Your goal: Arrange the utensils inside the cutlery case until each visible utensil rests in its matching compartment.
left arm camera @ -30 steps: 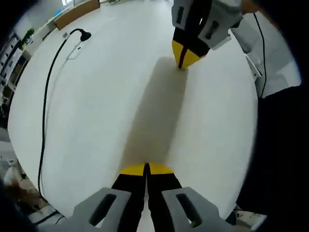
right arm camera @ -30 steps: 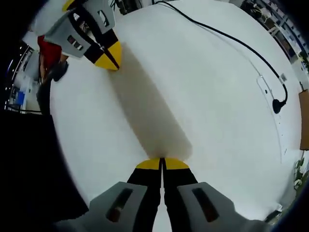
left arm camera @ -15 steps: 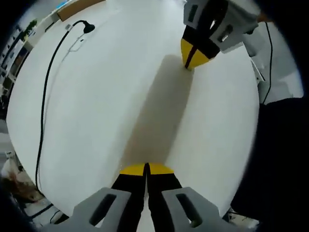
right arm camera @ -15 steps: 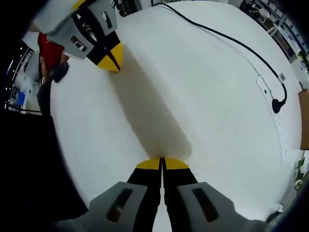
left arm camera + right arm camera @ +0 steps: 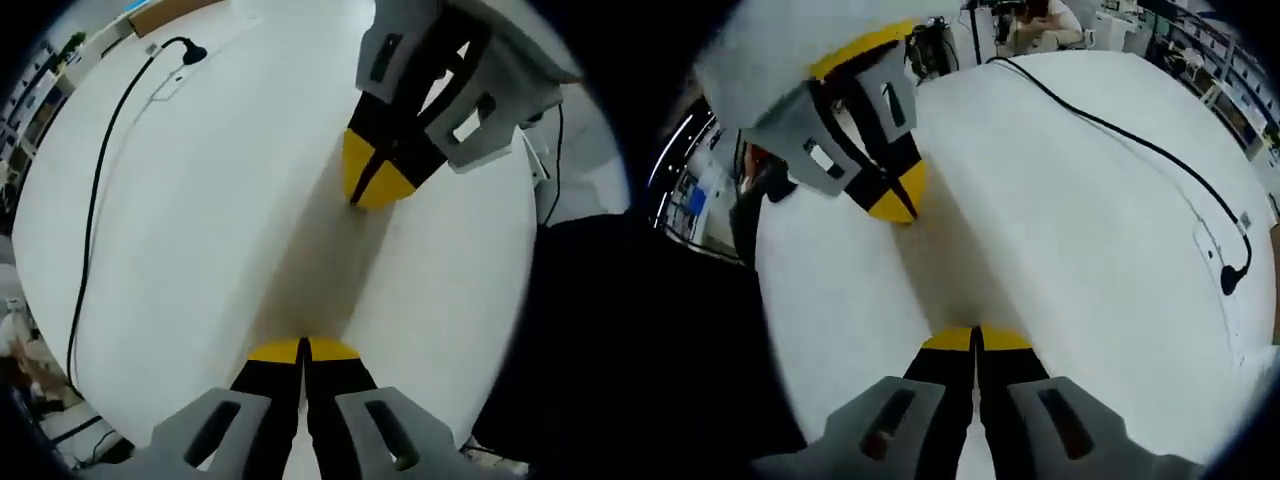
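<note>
Both pairs of tongs are seen closed with nothing between the yellow tips: the left tongs [image 5: 303, 349] and the right tongs [image 5: 976, 339], each held low over a round white worktop [image 5: 200, 220]. The two are pointed toward each other, near but apart, with a grey shadow laid on the worktop between them. A black cable [image 5: 98, 190] is run across the far part of the worktop and ended at a plug beside a small white strip. In the right gripper view the cable [image 5: 1120, 135] is seen crossing toward the rim. Beyond the worktop, shelving and clutter are seen, too blurred to name. No cutlery case or utensils can be made out on the worktop.
</note>
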Demonstrator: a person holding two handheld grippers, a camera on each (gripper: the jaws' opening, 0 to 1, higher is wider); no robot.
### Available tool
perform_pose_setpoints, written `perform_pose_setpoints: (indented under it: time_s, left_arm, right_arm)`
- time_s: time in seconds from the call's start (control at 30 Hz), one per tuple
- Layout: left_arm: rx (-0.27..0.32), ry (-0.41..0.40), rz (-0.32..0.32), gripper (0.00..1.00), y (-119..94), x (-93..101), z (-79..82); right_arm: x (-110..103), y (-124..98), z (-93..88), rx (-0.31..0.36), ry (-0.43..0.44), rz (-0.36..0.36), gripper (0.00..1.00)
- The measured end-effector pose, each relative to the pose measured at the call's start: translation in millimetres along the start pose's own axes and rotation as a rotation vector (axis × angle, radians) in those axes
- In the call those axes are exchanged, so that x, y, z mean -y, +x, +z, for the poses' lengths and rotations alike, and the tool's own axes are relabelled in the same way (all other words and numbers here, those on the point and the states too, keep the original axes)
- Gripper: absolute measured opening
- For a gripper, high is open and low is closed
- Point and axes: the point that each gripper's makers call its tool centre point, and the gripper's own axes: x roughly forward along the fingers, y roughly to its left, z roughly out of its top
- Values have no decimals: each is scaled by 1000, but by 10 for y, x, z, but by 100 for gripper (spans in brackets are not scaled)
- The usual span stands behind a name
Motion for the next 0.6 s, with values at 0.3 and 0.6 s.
perform_pose_setpoints:
  time_s: [0.3, 0.6]
  left_arm:
    - [11, -25, -24, 0, 10, 6, 16]
    - [125, -120, -96, 0, -9, -16, -1]
  right_arm:
    - [37, 46, -65, -39, 51, 32, 0]
    - [45, 26, -90, 17, 117, 67, 0]
